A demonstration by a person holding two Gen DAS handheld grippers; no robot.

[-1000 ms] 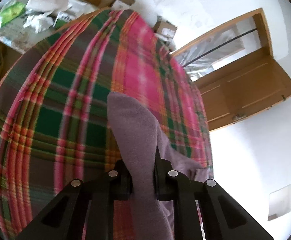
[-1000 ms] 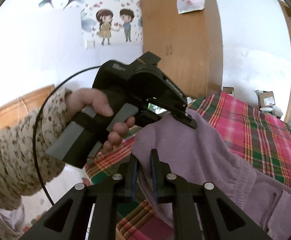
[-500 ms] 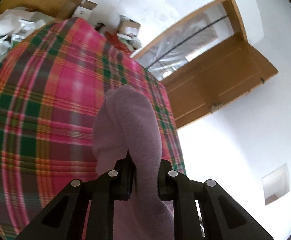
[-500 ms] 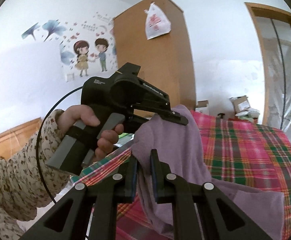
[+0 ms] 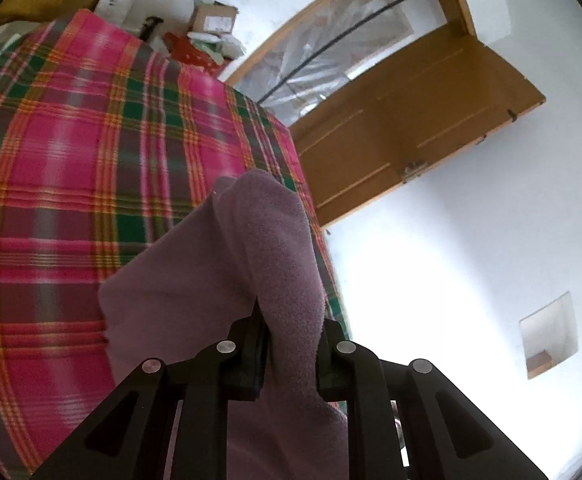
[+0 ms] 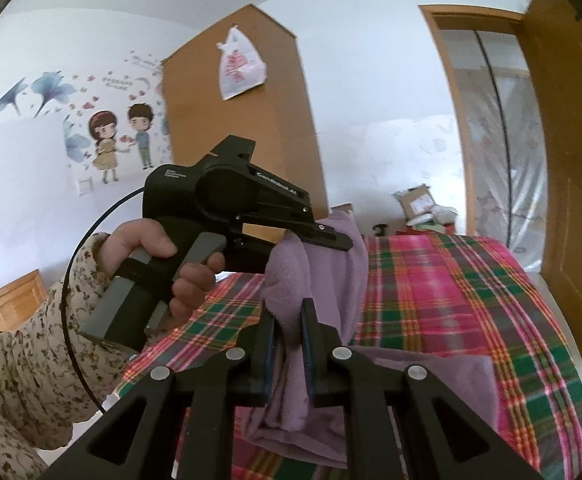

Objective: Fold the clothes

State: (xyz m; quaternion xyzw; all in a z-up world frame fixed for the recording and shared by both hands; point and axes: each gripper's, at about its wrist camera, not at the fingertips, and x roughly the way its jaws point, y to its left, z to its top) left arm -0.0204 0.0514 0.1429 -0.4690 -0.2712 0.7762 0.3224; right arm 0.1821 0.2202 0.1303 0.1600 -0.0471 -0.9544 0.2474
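Purple fleece garment (image 6: pixel 323 276) hides plaid bedspread (image 6: pixel 471 288); wardrobe (image 6: pixel 243 120) behind.

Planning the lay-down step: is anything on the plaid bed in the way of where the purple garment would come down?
Nothing visible. Both the left claw and right claw grip the purple garment above the plaid bed, and the cover ahead looks bare. Boxes sit beyond the far edge.

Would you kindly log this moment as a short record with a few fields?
garment: purple fleece, lifted at one end, the rest lying on the bed
surface: plaid bedspread
left gripper: jaws shut on the fleece
right gripper: jaws shut on the fleece
hand: holds the left gripper's handle
fold: not finished
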